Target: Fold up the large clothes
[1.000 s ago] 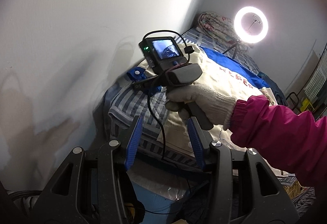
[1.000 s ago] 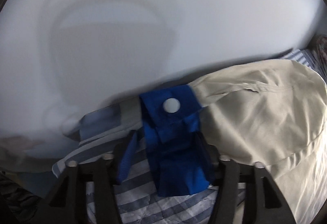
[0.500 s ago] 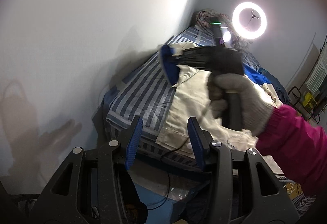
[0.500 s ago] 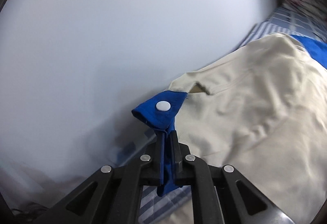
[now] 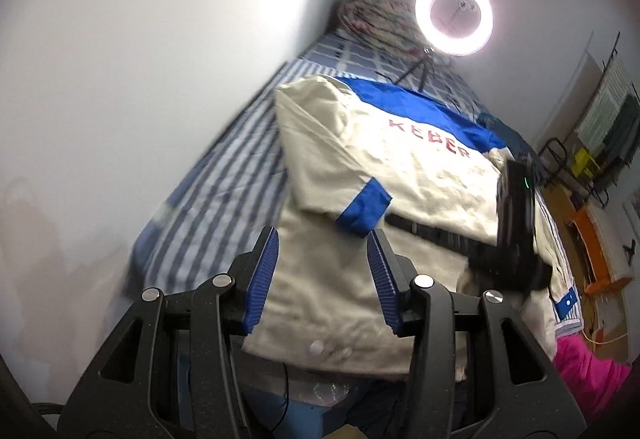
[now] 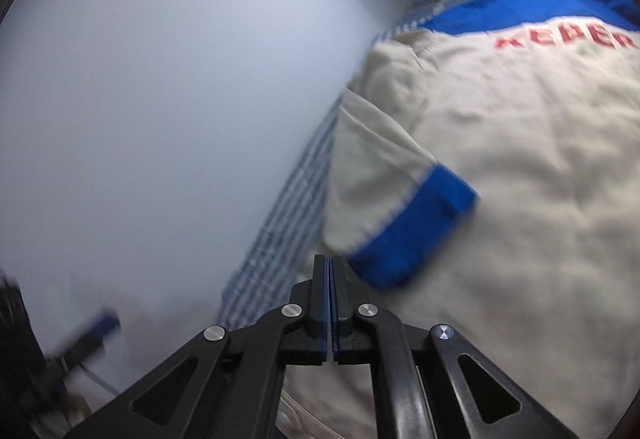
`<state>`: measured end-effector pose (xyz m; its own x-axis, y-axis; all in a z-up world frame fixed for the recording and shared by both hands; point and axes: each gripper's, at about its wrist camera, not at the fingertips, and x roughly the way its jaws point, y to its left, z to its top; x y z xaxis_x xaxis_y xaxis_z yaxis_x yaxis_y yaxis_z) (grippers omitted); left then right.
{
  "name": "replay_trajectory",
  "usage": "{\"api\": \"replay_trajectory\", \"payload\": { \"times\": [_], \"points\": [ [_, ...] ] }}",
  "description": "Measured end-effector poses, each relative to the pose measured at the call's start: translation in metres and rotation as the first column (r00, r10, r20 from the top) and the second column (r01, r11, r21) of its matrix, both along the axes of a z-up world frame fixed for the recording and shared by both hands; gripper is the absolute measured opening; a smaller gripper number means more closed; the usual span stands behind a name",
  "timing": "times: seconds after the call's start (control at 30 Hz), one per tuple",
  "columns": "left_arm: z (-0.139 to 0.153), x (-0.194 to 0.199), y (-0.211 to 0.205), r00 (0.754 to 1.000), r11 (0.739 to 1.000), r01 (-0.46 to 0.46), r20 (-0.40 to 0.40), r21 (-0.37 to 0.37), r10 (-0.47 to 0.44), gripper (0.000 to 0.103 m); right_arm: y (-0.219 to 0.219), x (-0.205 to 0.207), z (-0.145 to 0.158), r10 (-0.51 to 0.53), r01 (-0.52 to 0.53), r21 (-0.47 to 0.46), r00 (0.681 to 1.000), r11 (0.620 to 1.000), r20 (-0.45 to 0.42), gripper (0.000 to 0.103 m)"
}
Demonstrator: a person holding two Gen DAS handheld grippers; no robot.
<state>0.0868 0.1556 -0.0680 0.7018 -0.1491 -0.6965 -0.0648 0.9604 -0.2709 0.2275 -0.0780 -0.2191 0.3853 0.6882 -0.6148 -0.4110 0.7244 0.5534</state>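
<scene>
A cream jacket [image 5: 404, 175] with a blue yoke and red letters lies back up on the striped bed [image 5: 224, 191]. Its wall-side sleeve is folded over the back, blue cuff [image 5: 364, 213] on top. My left gripper [image 5: 323, 271] hangs open above the jacket's near hem with nothing between its pads. The right gripper [image 5: 390, 218] reaches in from the right, its tips right beside the cuff. In the right wrist view that gripper [image 6: 330, 279] is shut pad to pad, no cloth shows between the pads, and the cuff [image 6: 416, 235] lies just right of them.
A white wall [image 5: 140, 59] runs along the bed's left side. A lit ring light [image 5: 454, 15] on a tripod and a rolled quilt [image 5: 376, 19] stand at the bed's far end. A pink sleeve [image 5: 584, 371] enters at lower right. Orange furniture [image 5: 592, 239] stands beyond the bed's right edge.
The right gripper shut on the blue cuff at the wall side and swung it over the jacket's back; the cuff now lies outside its pads. My left gripper moved in over the hem.
</scene>
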Motion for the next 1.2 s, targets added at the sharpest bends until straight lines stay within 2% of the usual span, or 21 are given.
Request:
{"api": "replay_trajectory", "payload": {
  "times": [0.03,0.13,0.2,0.27,0.37,0.4,0.5,0.63,0.7,0.8,0.83,0.87,0.9,0.97,1.0,1.1,1.2],
  "points": [
    [-0.001,0.015,-0.003,1.000,1.000,0.011,-0.022,0.002,-0.011,0.047,-0.004,-0.002,-0.003,0.005,-0.005,-0.006,1.000,1.000,-0.002,0.000],
    [-0.013,0.056,-0.022,0.996,0.999,0.049,-0.078,-0.013,-0.049,0.051,-0.036,-0.014,-0.003,-0.001,0.002,-0.032,1.000,0.999,0.025,0.010],
    [-0.023,0.082,-0.041,0.992,0.998,0.066,-0.107,0.017,-0.063,0.064,-0.054,-0.028,0.005,-0.009,0.015,-0.077,0.997,0.997,0.081,0.050],
    [-0.037,0.109,-0.061,0.987,0.995,0.090,-0.139,0.043,-0.084,0.065,-0.078,-0.042,0.013,-0.027,0.045,-0.123,0.989,0.991,0.144,0.063],
    [-0.062,0.144,-0.091,0.975,0.992,0.107,-0.202,0.068,-0.091,0.070,-0.109,-0.056,0.027,-0.040,0.075,-0.171,0.979,0.982,0.199,0.066],
    [-0.072,0.157,-0.106,0.970,0.987,0.120,-0.224,0.105,-0.094,0.075,-0.121,-0.059,0.030,-0.053,0.094,-0.185,0.975,0.978,0.214,0.067],
    [-0.101,0.185,-0.137,0.961,0.970,0.121,-0.268,0.211,-0.061,0.075,-0.152,-0.064,0.034,-0.102,0.150,-0.205,0.968,0.967,0.229,0.068],
    [-0.134,0.203,-0.159,0.950,0.919,0.093,-0.309,0.384,0.033,0.076,-0.185,-0.064,0.031,-0.166,0.209,-0.195,0.962,0.958,0.216,0.068],
    [-0.146,0.206,-0.157,0.944,0.893,0.084,-0.321,0.441,0.071,0.076,-0.197,-0.066,0.033,-0.185,0.222,-0.179,0.962,0.958,0.200,0.068],
    [-0.151,0.204,-0.144,0.946,0.912,0.061,-0.316,0.405,0.077,0.077,-0.205,-0.065,0.033,-0.196,0.229,-0.167,0.962,0.959,0.192,0.068],
    [-0.151,0.203,-0.141,0.947,0.918,0.060,-0.313,0.392,0.071,0.075,-0.205,-0.064,0.032,-0.194,0.227,-0.167,0.962,0.959,0.193,0.068],
    [-0.151,0.203,-0.140,0.949,0.921,0.066,-0.309,0.384,0.061,0.064,-0.204,-0.063,0.032,-0.192,0.226,-0.169,0.962,0.960,0.193,0.068],
    [-0.150,0.201,-0.138,0.951,0.921,0.076,-0.304,0.383,0.048,0.047,-0.203,-0.062,0.032,-0.188,0.222,-0.169,0.963,0.960,0.193,0.068],
    [-0.146,0.199,-0.131,0.956,0.916,0.071,-0.290,0.396,0.052,0.026,-0.199,-0.060,0.030,-0.178,0.212,-0.172,0.965,0.962,0.192,0.068],
    [-0.144,0.197,-0.123,0.957,0.927,0.069,-0.286,0.368,0.043,0.019,-0.196,-0.059,0.029,-0.171,0.205,-0.175,0.966,0.963,0.192,0.067],
    [-0.128,0.192,-0.096,0.961,0.967,0.044,-0.274,0.253,0.028,0.014,-0.186,-0.059,0.027,-0.147,0.185,-0.190,0.969,0.964,0.199,0.067],
    [-0.101,0.180,-0.073,0.973,0.982,0.031,-0.232,0.186,0.013,0.012,-0.178,-0.059,0.025,-0.130,0.169,-0.193,0.971,0.967,0.199,0.067]
  ]
}}
